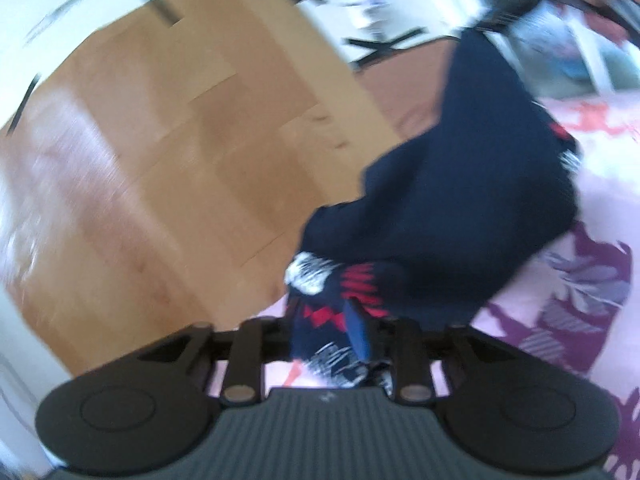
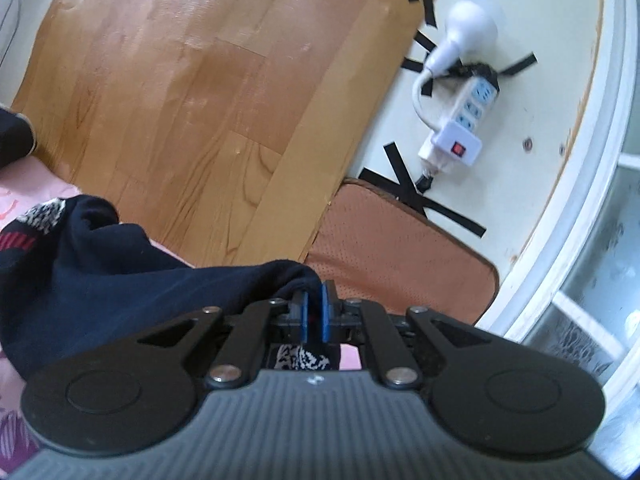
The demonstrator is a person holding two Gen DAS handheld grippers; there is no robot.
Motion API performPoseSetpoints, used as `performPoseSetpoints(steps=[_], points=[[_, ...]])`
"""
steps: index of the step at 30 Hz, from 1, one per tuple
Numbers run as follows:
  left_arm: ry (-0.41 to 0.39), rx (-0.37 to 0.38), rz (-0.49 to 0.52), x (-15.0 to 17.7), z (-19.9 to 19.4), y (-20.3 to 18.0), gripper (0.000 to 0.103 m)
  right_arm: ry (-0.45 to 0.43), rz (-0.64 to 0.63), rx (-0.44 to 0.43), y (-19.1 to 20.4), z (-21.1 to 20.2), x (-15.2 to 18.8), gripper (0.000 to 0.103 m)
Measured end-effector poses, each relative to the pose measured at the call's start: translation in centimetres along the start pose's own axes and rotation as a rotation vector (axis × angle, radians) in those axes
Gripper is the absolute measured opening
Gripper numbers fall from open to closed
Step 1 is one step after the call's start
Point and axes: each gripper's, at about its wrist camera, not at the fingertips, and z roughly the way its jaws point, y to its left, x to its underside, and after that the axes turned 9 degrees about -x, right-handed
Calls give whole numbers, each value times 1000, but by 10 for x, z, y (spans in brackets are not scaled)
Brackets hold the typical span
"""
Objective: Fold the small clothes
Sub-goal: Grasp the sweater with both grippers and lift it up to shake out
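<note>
A small navy knit garment (image 1: 472, 208) with red and white patterned trim hangs stretched between my two grippers above a pink floral sheet (image 1: 600, 184). My left gripper (image 1: 340, 328) is shut on one patterned edge of it; the cloth hides most of the blue pads. The left wrist view is motion-blurred. In the right wrist view the same garment (image 2: 100, 264) drapes away to the left, and my right gripper (image 2: 314, 312) is shut on its navy edge between the blue pads (image 2: 325, 312).
Wooden floor (image 2: 180, 92) lies beyond the pink sheet. A brown perforated cushion (image 2: 400, 256) lies just ahead of my right gripper. A white power strip (image 2: 460, 120) with a plug sits taped on the cream floor at right, near a white frame (image 2: 592, 184).
</note>
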Motion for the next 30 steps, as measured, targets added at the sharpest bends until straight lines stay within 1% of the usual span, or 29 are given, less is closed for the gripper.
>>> performPoseSetpoints(steps=[1, 2, 3, 5, 7, 9, 10, 11, 13, 14, 15, 17, 22, 23, 24, 25, 26, 27, 30], points=[[-15, 8, 28, -2, 1, -8, 31, 0, 30, -2, -2, 6, -1, 9], [-31, 15, 59, -3, 1, -19, 38, -2, 62, -9, -7, 11, -3, 9], [-52, 25, 96, -4, 1, -30, 47, -6, 95, -14, -14, 15, -1, 9], [-88, 38, 172, -6, 2, -51, 58, -12, 136, -21, -22, 21, -2, 9], [-104, 58, 235, -9, 9, -70, 58, -16, 158, -29, -29, 29, -3, 9], [-113, 91, 266, -13, 13, -85, 58, -19, 171, -36, -35, 36, -7, 9], [-126, 107, 281, -16, 13, -92, 59, -22, 175, -41, -37, 39, -10, 9], [-143, 118, 299, -19, 14, -99, 62, -27, 178, -46, -40, 41, -14, 9], [-180, 119, 331, -25, 17, -112, 63, -46, 176, -50, -41, 44, -23, 9], [-191, 110, 333, -28, 20, -117, 64, -57, 173, -53, -42, 43, -29, 9], [-188, 92, 333, -33, 24, -121, 69, -69, 170, -57, -42, 42, -35, 9], [-181, 35, 322, -38, 33, -125, 76, -92, 161, -66, -43, 39, -47, 9], [-186, -75, 259, -45, 52, -120, 76, -141, 139, -94, -41, 27, -72, 9], [-193, -118, 260, -45, 55, -120, 72, -149, 137, -101, -40, 25, -76, 9], [-200, -155, 263, -45, 59, -121, 59, -157, 136, -107, -40, 23, -80, 9], [-200, -190, 258, -43, 60, -121, 48, -166, 135, -112, -39, 21, -84, 9], [-193, -204, 241, -42, 60, -117, 24, -174, 134, -113, -39, 18, -87, 9], [-183, -212, 206, -42, 57, -109, 11, -182, 132, -112, -38, 16, -90, 9], [-189, -241, 64, -40, 31, -71, 10, -183, 129, -107, -40, 11, -92, 9]])
